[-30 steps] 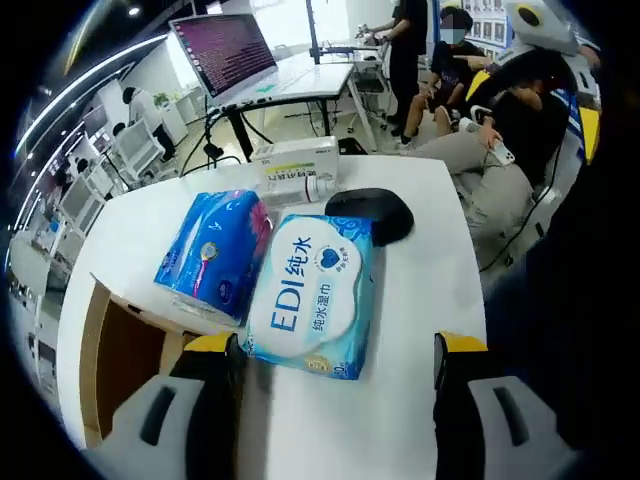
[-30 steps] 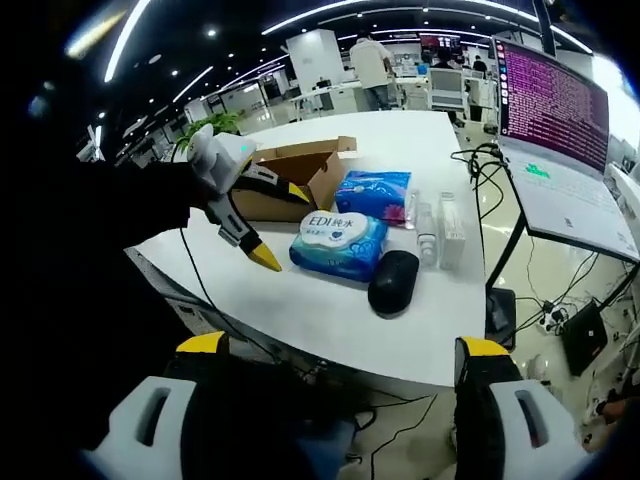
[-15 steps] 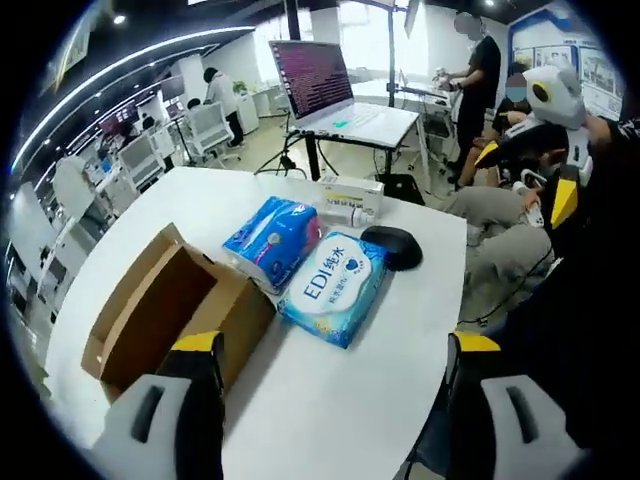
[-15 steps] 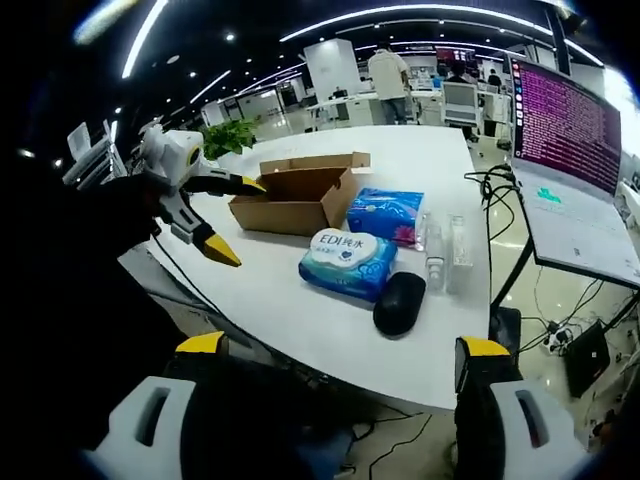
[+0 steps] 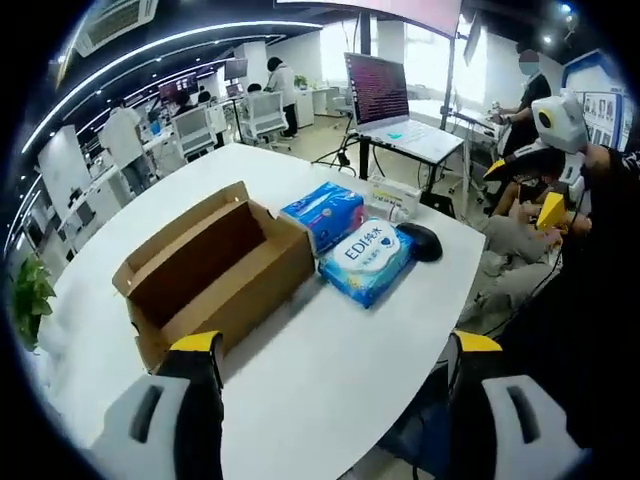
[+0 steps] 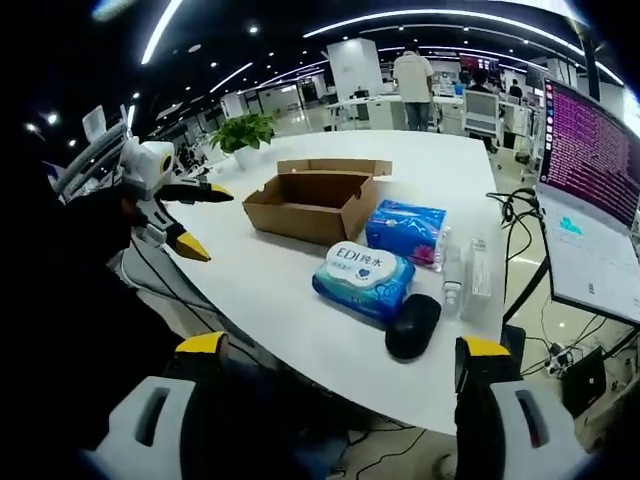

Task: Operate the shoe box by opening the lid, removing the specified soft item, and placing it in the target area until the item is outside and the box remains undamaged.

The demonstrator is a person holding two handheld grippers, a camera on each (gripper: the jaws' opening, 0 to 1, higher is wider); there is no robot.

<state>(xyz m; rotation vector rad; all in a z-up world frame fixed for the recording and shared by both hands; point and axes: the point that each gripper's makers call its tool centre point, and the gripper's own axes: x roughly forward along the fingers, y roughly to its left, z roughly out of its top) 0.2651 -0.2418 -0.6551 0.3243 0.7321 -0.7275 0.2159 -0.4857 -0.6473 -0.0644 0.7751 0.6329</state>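
Note:
A brown cardboard shoe box [image 5: 210, 275] lies on the white table [image 5: 330, 370] with its lid flap open and a bare inside. Beside it lie a blue tissue pack [image 5: 325, 213] and a light-blue wet-wipes pack [image 5: 368, 262]. My left gripper [image 5: 335, 345] hangs open, back from the table edge and holding nothing. My right gripper [image 6: 342, 347] is open too, off the table's near side. In the right gripper view the box [image 6: 315, 200], tissue pack [image 6: 405, 230] and wipes [image 6: 362, 278] sit mid-table, and the left gripper [image 6: 200, 218] hovers open at the left.
A black mouse [image 6: 413, 325], small clear bottles [image 6: 455, 275] and a white carton [image 6: 480, 265] lie beside the packs. A lit screen [image 6: 595, 120] stands at the right, a plant [image 6: 245, 130] behind. The right gripper [image 5: 548, 205] hangs at the right, near seated people.
Both cameras have drawn back from the table. The left gripper has pulled away from the wipes pack, so the whole box now shows. Nothing on the table moved.

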